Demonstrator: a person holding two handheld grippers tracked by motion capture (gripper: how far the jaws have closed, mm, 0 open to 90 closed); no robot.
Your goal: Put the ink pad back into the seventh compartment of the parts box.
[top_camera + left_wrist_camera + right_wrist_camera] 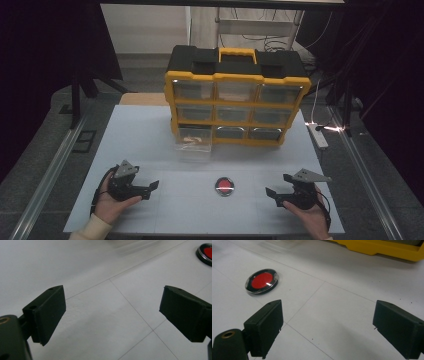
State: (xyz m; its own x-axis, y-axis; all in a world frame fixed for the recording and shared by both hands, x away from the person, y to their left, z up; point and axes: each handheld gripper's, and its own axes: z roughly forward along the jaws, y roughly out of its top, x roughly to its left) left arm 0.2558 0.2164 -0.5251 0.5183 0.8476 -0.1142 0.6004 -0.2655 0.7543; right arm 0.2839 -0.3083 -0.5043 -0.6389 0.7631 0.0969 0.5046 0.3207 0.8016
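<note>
A yellow and black organiser box [235, 95] with clear drawers stands at the back of the white table [150, 145]. Its bottom-left drawer [194, 144] is pulled out and holds something pale orange. A round red disc with a dark, shiny rim [224, 186] [262, 281] [206, 252] lies on the table near the front, between the two grippers. My left gripper [151, 190] [112, 315] rests at the front left, open and empty. At the front right my right gripper [271, 196] [327, 327] is open too, holding nothing, with the disc ahead to its left.
A white power strip [318, 135] lies at the table's right edge with cables behind it. Metal rails run along both sides of the table. The yellow base of the organiser [382, 248] shows at the top of the right gripper view.
</note>
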